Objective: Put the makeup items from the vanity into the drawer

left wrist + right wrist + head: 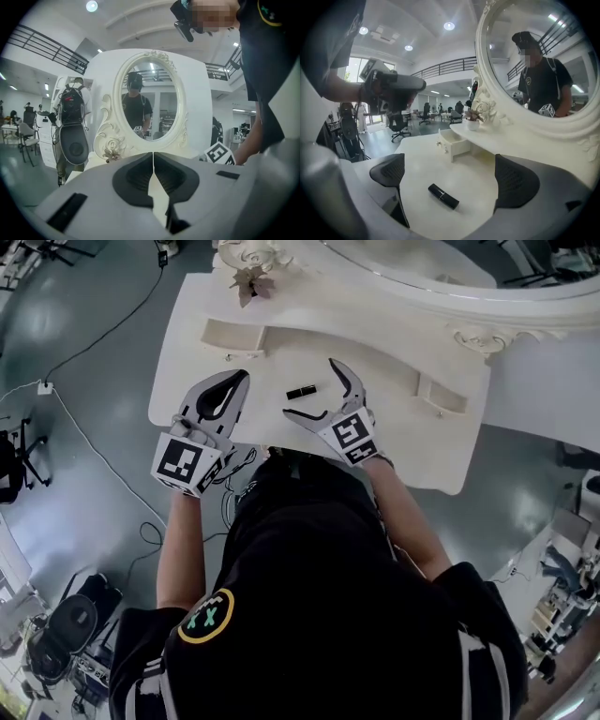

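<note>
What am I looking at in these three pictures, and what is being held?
No robot here: a person carries two handheld two-jaw grippers. The head view looks down from their head at a white vanity. The other two pictures come from cameras riding on the grippers. The left gripper is shut and empty, facing the mirror. The right gripper is open and empty; a black tube, probably lipstick, lies on the vanity between its jaws, not gripped. A small drawer beyond stands open.

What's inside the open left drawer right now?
Nothing shows in the drawer: the head view shows only its bare pale floor. Its back end, under the upper shelf, is hidden. The black lipstick lies outside, on the tabletop.
</note>
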`<act>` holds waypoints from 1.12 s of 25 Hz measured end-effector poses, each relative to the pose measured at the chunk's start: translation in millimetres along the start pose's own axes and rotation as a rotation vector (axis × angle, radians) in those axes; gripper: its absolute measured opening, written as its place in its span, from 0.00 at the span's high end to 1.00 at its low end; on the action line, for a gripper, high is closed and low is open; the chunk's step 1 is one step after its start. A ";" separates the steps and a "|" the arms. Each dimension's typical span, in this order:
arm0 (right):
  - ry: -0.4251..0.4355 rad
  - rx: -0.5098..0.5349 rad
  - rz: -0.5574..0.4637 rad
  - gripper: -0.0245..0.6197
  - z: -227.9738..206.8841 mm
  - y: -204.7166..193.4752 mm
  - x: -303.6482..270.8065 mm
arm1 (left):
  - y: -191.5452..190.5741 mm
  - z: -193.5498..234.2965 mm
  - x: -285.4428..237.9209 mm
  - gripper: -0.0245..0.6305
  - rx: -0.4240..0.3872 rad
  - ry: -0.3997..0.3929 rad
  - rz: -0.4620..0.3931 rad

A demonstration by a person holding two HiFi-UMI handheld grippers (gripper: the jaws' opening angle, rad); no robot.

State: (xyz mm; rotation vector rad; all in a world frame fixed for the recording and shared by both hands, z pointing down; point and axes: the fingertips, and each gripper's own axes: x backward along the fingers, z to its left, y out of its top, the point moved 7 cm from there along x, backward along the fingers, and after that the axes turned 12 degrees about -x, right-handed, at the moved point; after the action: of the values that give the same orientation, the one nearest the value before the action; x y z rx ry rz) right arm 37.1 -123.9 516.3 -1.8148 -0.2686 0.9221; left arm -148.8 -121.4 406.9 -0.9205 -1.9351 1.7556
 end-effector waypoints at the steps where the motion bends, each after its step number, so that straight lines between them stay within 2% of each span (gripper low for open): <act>1: 0.005 -0.002 0.023 0.03 -3.8 -9.8 -6.5 | 1.0 0.9 -1.3 0.92 0.001 0.005 0.003; 8: 0.033 0.028 0.152 0.03 -15.8 -56.6 -38.7 | 4.6 4.1 -3.6 0.92 -0.008 0.033 0.020; 22: 0.052 0.088 0.271 0.04 -21.0 -71.3 -62.1 | 6.8 6.4 4.1 0.92 -0.013 0.074 0.021; 25: 0.070 0.110 0.273 0.09 -19.2 -71.6 -58.5 | 9.0 5.0 4.7 0.92 -0.015 0.072 0.020; 28: 0.104 0.146 0.275 0.22 -15.3 -72.1 -54.0 | 11.4 4.2 5.1 0.92 -0.020 0.077 0.015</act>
State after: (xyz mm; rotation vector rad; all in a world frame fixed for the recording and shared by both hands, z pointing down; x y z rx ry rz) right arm 27.6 -133.6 606.6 -1.7832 0.1146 1.0043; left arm -152.7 -120.9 394.3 -0.9973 -1.9048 1.6873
